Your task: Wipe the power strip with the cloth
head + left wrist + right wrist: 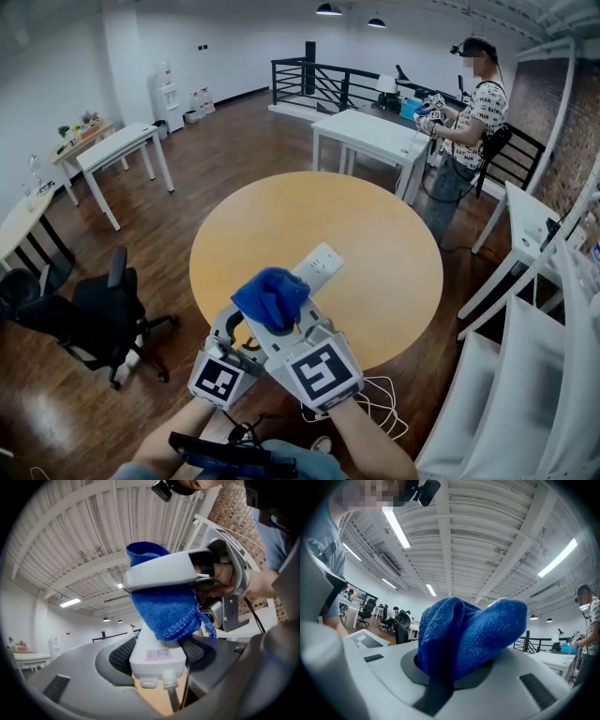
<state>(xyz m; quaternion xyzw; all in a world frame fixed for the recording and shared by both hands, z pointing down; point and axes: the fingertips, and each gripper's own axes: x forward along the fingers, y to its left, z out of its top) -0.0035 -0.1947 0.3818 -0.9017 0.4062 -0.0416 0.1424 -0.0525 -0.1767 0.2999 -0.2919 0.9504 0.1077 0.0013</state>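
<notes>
- Left hand-held gripper: clenched on the power strip at its cord end, one ribbed pad pressed against each long side. The cord leaves the strip towards the holder.
- Power strip: held roughly level over the near side of the round bench, pointing away from the person. Whether its far end rests on the bench top cannot be told.
- Right hand-held gripper: grasping the blue cloth, which is bunched into a thick wad between the jaws and bulges out past them.
- Cloth position: laid on the strip's upper face close to the gripped end — it covers the near part. The far, socketed part shows bare and white beyond it.
- Step in hand, as judged: wiping proper. The strip is steadied by one hand-held gripper and the cloth is applied by the other; the cloth sits at the near end of the run.
- Next move calls for: drawing the wad along the upper face towards the far end under light downward pressure, while the left grip stays firm so the strip does not twist or slip.
- Point to watch — the two hand-held grippers are crowded together at the near end, so the stroke should run outward, away from the left jaws.
</notes>
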